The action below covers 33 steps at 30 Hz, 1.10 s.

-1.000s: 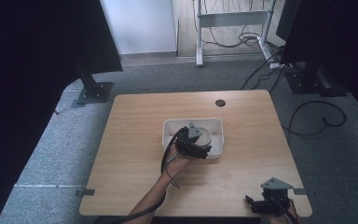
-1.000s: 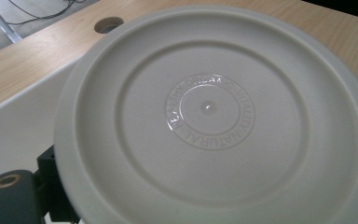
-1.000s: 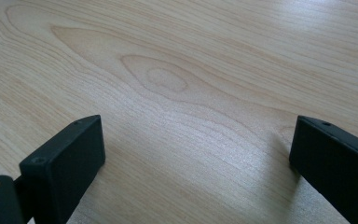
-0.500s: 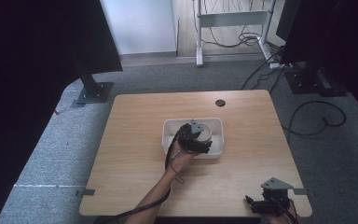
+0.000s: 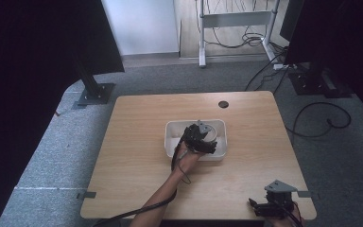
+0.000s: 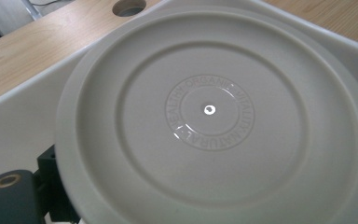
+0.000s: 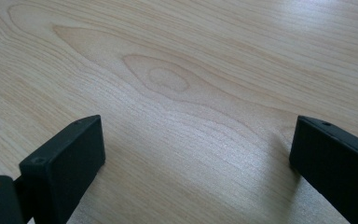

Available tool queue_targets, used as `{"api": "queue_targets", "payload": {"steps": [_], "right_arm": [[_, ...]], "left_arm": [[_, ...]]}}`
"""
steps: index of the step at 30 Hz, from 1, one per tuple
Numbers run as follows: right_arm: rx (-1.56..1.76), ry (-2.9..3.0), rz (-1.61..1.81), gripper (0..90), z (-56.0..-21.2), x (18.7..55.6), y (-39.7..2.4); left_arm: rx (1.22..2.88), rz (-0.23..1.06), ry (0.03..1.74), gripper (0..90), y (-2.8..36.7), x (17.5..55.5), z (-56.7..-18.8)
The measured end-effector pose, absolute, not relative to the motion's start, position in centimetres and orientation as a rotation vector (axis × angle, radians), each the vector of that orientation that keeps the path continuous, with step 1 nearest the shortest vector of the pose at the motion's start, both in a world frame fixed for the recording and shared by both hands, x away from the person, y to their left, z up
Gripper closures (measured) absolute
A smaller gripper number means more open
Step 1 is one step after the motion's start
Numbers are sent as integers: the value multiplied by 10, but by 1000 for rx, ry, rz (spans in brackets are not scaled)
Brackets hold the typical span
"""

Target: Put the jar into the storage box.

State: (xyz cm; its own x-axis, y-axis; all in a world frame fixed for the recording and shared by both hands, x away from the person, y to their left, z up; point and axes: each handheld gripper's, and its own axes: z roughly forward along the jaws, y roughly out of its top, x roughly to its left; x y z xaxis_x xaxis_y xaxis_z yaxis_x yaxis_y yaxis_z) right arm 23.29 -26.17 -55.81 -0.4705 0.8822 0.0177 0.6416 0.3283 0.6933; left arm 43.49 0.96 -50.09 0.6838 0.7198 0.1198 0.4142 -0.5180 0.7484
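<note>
Left gripper (image 5: 199, 140) is over the white bin (image 5: 172, 134) at mid-table, and close up a cream plate (image 6: 214, 121) fills its camera, one jaw peeking out under the rim. Whether it clamps that rim, I cannot tell. The plate sits inside the bin walls, tight all round. Right gripper (image 5: 270, 206) rests at the table's (image 5: 137, 142) near right corner, jaws spread wide over bare wood, with free tabletop on both sides of the bin.
</note>
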Motion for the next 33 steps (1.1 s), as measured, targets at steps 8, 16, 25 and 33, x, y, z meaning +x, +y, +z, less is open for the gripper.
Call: {"api": "queue_targets", "payload": {"steps": [8, 16, 25, 33], "right_arm": [[1351, 2237, 914, 30, -558, 233, -262], [1349, 2238, 915, 30, -558, 233, -262], [1348, 2239, 915, 30, -558, 233, -262], [1348, 2239, 914, 30, -558, 233, -261]], "left_arm": [[2193, 554, 913, 98, 6, 431, -509], [2187, 529, 942, 98, 5, 431, -513], [2225, 527, 956, 97, 4, 433, -515], [2271, 498, 975, 66, 5, 437, -513]]}}
